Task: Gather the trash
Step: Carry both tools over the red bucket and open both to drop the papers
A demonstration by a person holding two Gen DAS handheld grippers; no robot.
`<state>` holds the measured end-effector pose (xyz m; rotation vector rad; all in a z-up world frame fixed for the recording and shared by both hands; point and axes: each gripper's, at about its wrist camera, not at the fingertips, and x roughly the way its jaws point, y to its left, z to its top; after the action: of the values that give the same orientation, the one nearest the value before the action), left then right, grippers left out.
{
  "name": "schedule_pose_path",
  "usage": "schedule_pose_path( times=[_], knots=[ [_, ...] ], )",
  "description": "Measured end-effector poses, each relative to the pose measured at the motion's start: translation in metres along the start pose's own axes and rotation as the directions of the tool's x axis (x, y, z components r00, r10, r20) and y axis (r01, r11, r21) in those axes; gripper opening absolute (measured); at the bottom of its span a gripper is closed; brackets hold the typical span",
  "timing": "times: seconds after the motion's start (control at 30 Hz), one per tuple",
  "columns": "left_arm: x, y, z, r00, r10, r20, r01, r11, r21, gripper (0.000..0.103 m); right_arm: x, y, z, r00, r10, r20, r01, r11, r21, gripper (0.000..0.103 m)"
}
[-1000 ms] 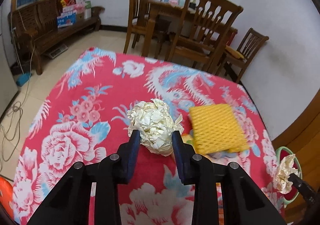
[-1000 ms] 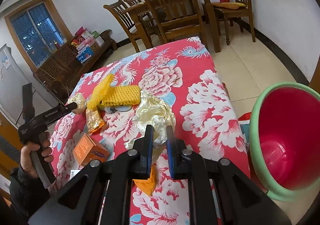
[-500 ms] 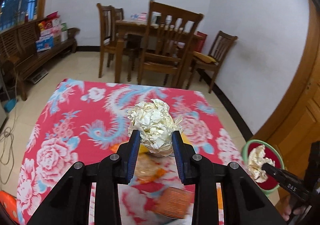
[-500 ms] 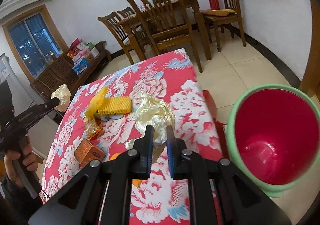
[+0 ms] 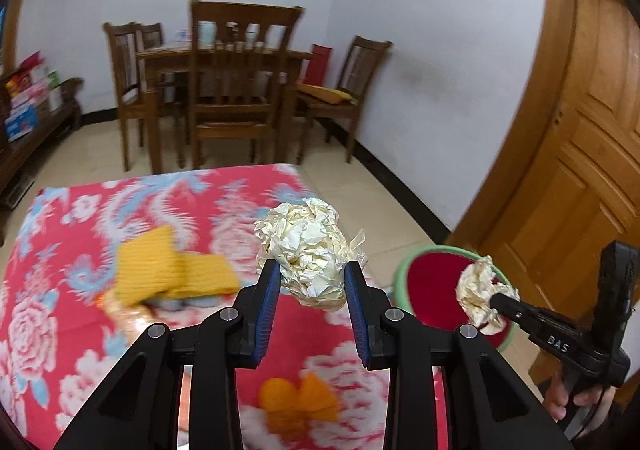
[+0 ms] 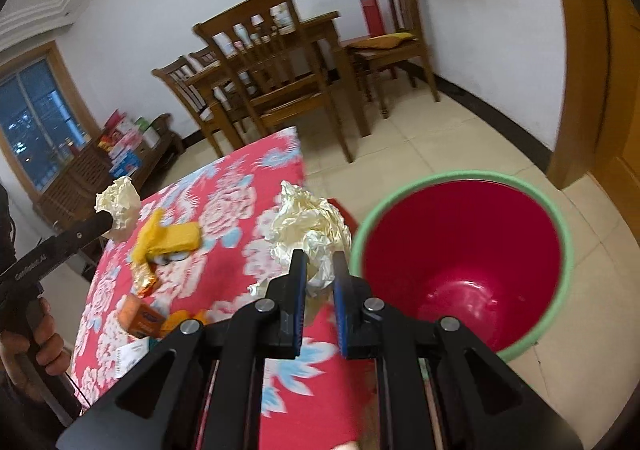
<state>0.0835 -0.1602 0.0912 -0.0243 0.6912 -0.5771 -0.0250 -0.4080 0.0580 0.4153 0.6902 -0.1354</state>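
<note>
Crumpled cream paper fills both our grippers: the left gripper [image 5: 311, 282] pinches one wad [image 5: 310, 250] above the worktop [image 5: 60, 290], the right gripper [image 6: 319, 274] another wad [image 6: 308, 226] beside the red bin [image 6: 460, 250].

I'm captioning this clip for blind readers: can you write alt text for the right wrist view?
The right tool grips crumpled cream paper beside a red bin with a green rim on the floor. Behind it, a red floral tablecloth holds yellow foam netting and an orange box.
</note>
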Motion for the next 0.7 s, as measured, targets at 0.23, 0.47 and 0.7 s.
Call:
schedule_pose_path(
  times=[0.23, 0.47, 0.7],
  knots=[
    [0.026, -0.054, -0.004, 0.995, -0.088, -0.042, 0.091, 0.993, 0.079, 0.034, -0.007, -0.041, -0.004, 0.996, -0.089, 0.001, 0.088, 0.994, 0.058, 0.015],
    [0.050, -0.094, -0.013, 0.987, -0.139, -0.086, 0.149, 0.980, 0.130, 0.034, -0.001, -0.078, -0.012, 0.983, -0.182, -0.038, 0.185, 0.977, 0.108, 0.018],
    [0.084, -0.120, -0.024, 0.972, -0.180, -0.154, 0.204, 0.966, 0.157, 0.034, -0.001, -0.107, -0.019, 0.975, -0.214, -0.055, 0.220, 0.958, 0.185, 0.038]
  ],
)
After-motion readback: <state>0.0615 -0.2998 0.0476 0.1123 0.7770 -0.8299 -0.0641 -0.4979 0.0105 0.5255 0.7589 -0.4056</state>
